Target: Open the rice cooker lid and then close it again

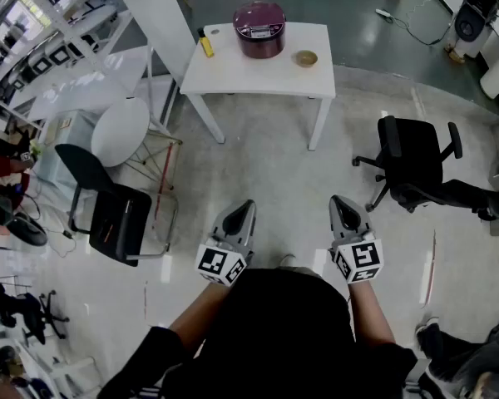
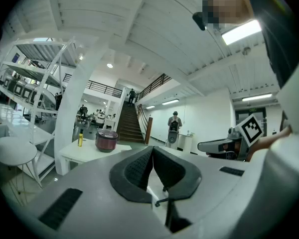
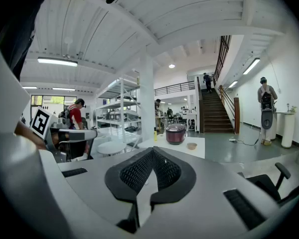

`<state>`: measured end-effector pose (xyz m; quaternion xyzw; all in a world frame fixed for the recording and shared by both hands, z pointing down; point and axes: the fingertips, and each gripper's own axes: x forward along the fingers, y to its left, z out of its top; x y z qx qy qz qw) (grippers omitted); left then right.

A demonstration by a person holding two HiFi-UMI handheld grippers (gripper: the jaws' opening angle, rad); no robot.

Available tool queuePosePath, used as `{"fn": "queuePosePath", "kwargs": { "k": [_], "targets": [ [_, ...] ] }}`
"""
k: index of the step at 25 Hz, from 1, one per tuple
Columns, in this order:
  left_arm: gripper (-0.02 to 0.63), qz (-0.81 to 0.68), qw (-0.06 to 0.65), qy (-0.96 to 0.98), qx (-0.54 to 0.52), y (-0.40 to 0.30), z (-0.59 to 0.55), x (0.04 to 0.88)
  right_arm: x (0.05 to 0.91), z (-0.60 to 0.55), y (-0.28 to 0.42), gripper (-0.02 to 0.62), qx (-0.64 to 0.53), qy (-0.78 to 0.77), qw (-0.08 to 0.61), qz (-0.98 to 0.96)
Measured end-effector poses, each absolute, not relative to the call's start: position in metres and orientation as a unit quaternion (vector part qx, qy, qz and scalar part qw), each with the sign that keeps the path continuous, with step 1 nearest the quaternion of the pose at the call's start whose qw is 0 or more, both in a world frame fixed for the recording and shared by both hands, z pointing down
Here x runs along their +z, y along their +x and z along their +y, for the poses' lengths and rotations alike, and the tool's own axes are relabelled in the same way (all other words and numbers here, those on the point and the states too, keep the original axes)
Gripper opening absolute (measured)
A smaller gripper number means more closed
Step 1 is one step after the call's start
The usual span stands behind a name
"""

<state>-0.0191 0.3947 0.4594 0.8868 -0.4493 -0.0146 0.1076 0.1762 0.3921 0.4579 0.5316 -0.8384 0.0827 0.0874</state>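
Floor (image 1: 274,165) of pale polished concrete in an open hall, with a white table (image 1: 233,77) ahead, a black office chair (image 1: 412,160) to its right and a staircase (image 3: 213,114) beyond. Dark red rice cooker (image 1: 259,29), lid down, stands on the table's far part between a yellow bottle (image 1: 206,45) and a small bowl (image 1: 306,57). Left tool (image 1: 246,206) and right tool (image 1: 341,201), jaws together on nothing, are held side by side well short of the table, far from the cooker.

Open lab hall: metal shelving (image 3: 114,128), staircase (image 3: 212,116), office chair (image 1: 412,160).
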Motion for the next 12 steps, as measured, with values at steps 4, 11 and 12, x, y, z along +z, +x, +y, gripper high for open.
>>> {"fn": "queuePosePath", "kwargs": {
  "k": [4,11,12],
  "targets": [
    [0.003,-0.450,0.104,0.887,-0.012,-0.013,0.398,0.457,0.457,0.390,0.182,-0.002,0.087,0.537,0.079,-0.835],
    [0.003,-0.468,0.094,0.878,-0.021,-0.011,0.392,0.452,0.453,0.391,0.190,0.000,0.093,0.533,0.064,-0.839],
    [0.003,-0.469,0.093,0.878,-0.019,-0.010,0.392,0.453,0.454,0.391,0.191,0.000,0.092,0.533,0.064,-0.838]
  ]
}}
